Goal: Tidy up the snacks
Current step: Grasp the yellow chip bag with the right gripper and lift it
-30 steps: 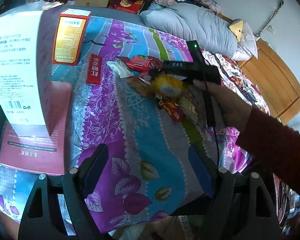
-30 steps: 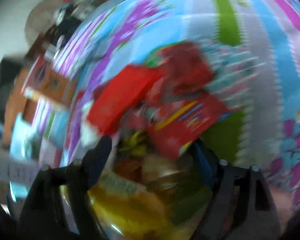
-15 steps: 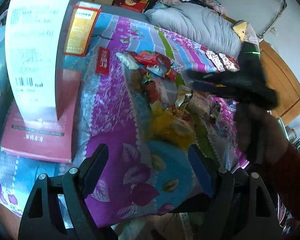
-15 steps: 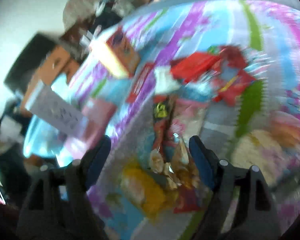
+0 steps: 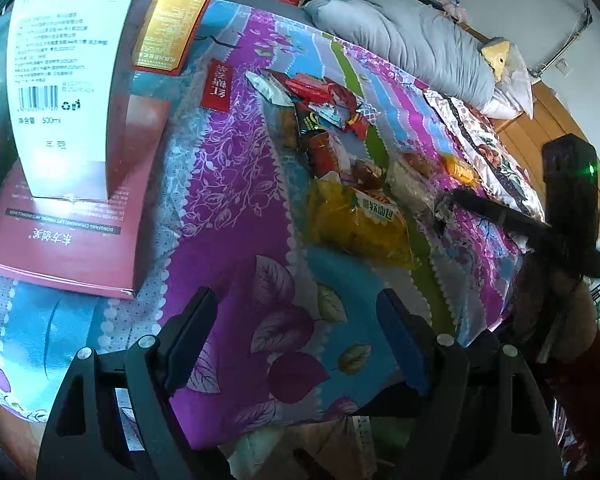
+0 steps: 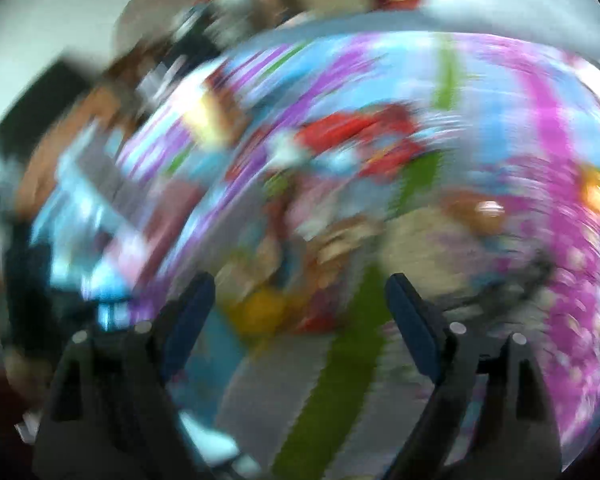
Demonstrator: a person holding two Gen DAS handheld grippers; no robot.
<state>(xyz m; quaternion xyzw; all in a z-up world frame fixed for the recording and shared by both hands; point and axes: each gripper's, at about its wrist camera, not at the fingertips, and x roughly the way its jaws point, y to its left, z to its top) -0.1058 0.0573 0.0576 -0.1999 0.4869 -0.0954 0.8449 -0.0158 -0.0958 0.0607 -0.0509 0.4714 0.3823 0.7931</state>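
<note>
A scatter of snack packets lies on the floral bedspread: red wrappers, a dark packet, a yellow bag and an orange packet. My left gripper is open and empty over the bed's near edge, short of the yellow bag. My right gripper is open and empty; its view is heavily blurred, with red wrappers and a yellow bag ahead. Its body shows in the left wrist view, right of the snacks.
A tall white and maroon box stands on a flat red box at the left. A gold and red box and a small red packet lie beyond. A grey duvet and pillows lie at the head.
My right gripper has pulled back from over the snack pile to the right side of the bed and is moving fast. The yellow bag now lies nearer the bed's front edge.
</note>
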